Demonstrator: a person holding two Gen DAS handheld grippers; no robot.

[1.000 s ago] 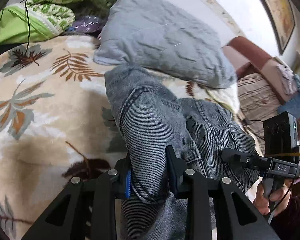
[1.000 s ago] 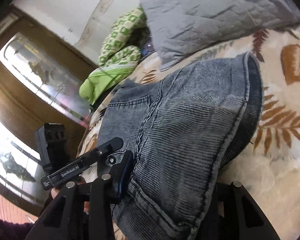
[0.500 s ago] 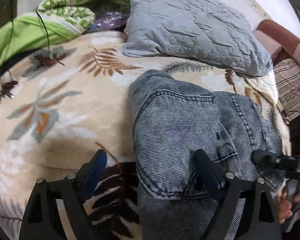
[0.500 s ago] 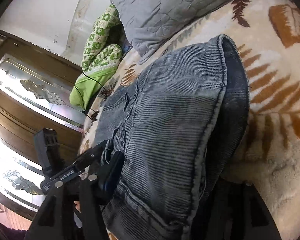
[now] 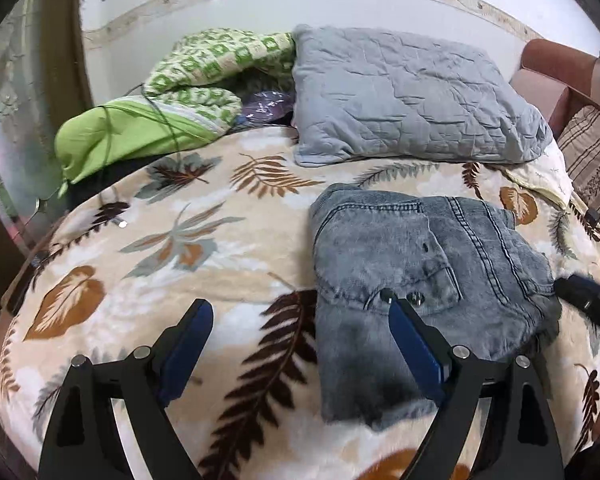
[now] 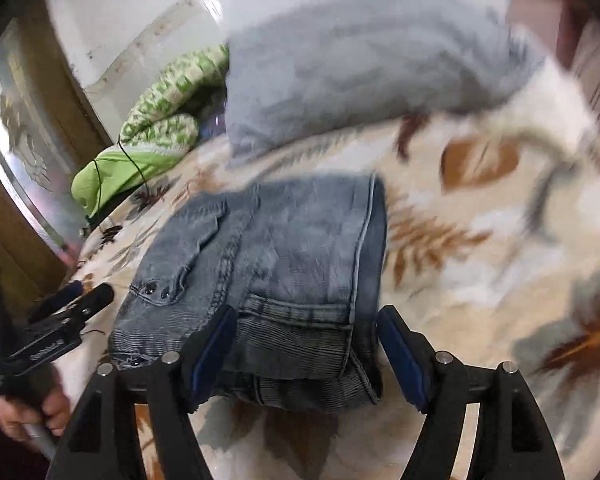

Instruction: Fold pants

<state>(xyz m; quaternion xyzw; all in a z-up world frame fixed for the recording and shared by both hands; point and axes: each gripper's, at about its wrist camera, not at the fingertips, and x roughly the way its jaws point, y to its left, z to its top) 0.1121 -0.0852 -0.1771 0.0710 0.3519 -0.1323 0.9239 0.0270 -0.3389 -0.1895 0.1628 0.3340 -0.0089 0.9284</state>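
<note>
Denim pants (image 5: 412, 280) lie folded on the leaf-print blanket (image 5: 188, 240), both grippers released

Leaf-print blanket (image 5: 204, 248) covering the bed; grey pillow (image 5: 404, 96) beside green patterned bedding (image 5: 196, 80) at the wall.

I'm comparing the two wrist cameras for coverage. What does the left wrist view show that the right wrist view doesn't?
Left wrist only: the left tongs from behind, jaws wide, nothing between them.
Right wrist only: the right tongs, just opening, straddling the jeans' near edge, and a hand.
Both: folded jeans, gray pillow, green blanket, leaf-print bedspread.
</note>
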